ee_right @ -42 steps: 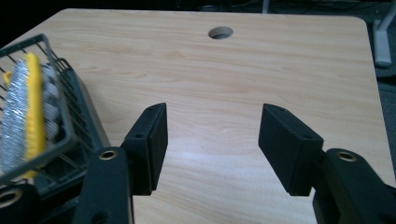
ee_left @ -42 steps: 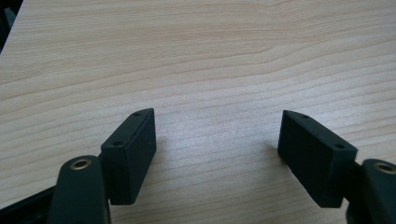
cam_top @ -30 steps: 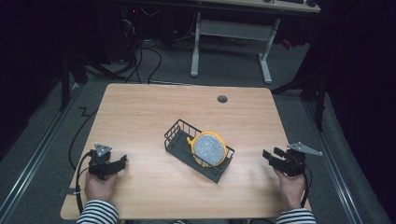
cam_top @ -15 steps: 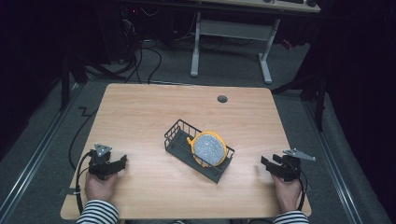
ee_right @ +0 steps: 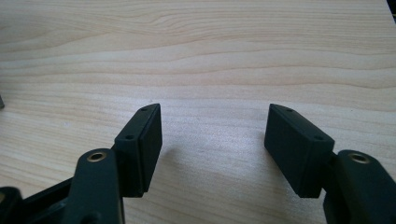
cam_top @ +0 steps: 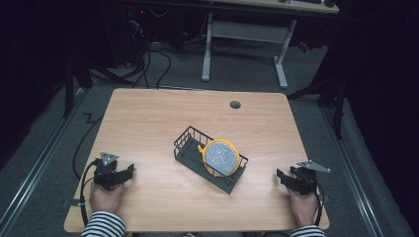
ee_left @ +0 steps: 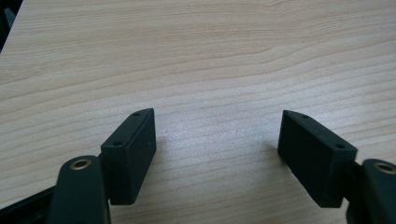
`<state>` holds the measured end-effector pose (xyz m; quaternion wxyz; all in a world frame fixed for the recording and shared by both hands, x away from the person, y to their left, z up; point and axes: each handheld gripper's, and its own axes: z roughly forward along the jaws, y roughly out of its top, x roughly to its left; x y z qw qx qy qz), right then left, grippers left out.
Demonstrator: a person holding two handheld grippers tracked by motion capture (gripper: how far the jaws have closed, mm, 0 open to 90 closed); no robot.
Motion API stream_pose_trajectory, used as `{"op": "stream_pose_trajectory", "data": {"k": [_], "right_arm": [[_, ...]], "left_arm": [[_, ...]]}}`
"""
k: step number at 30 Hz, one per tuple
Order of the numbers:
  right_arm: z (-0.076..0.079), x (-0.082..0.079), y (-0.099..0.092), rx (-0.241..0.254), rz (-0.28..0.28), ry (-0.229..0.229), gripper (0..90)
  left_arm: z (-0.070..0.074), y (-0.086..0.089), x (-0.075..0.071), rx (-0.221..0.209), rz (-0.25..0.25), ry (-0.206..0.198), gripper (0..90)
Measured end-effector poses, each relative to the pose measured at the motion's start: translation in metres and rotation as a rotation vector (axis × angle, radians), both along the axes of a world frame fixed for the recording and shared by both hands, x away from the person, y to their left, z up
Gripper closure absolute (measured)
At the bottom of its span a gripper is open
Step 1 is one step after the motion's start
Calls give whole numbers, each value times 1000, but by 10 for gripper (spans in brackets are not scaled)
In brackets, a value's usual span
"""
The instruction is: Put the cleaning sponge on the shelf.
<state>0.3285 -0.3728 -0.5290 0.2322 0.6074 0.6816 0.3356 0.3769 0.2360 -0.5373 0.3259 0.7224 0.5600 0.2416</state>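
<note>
My left fingers (cam_top: 129, 171) rest low on the counter (cam_top: 148, 123) at about 8 o'clock from its centre, spread apart and empty; the left gripper view shows bare wood grain between the two black pads (ee_left: 133, 151). My right fingers (cam_top: 280, 177) sit at about 4 o'clock, and they have just been opening; they now stand wide with nothing between them, as the right gripper view confirms with only wood between the pads (ee_right: 142, 144). The wire basket (cam_top: 190, 145) lies near the centre of the counter, set at an angle, its long axis running from roughly 10 o'clock to 4 o'clock. Inside it, at the 4 o'clock end, the round yellow-rimmed plate (cam_top: 221, 157) stands on edge, leaning against the basket's rim, which is what keeps it upright. Both hands are well apart from the basket, one on each side. I judge this a parked posture: the plate is stowed, the fingers released, and the hands set down clear of the work so nothing gets knocked.
</note>
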Motion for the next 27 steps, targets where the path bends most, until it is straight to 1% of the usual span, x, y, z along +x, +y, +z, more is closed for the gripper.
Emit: {"op": "stream_pose_trajectory", "data": {"k": [2, 7, 8, 10, 27], "right_arm": [[0, -1, 1, -9, 1, 2, 360], [0, -2, 6, -59, 12, 7, 343], [0, -2, 7, -72, 13, 7, 342], [-1, -3, 11, -114, 14, 5, 338], [-1, -3, 11, -111, 16, 8, 333]], "left_arm": [[0, 0, 0, -1, 0, 0, 283], [0, 0, 0, 0, 0, 0, 283], [0, 0, 0, 0, 0, 0, 283], [0, 0, 0, 0, 0, 0, 282], [0, 0, 0, -1, -2, 1, 282]]}}
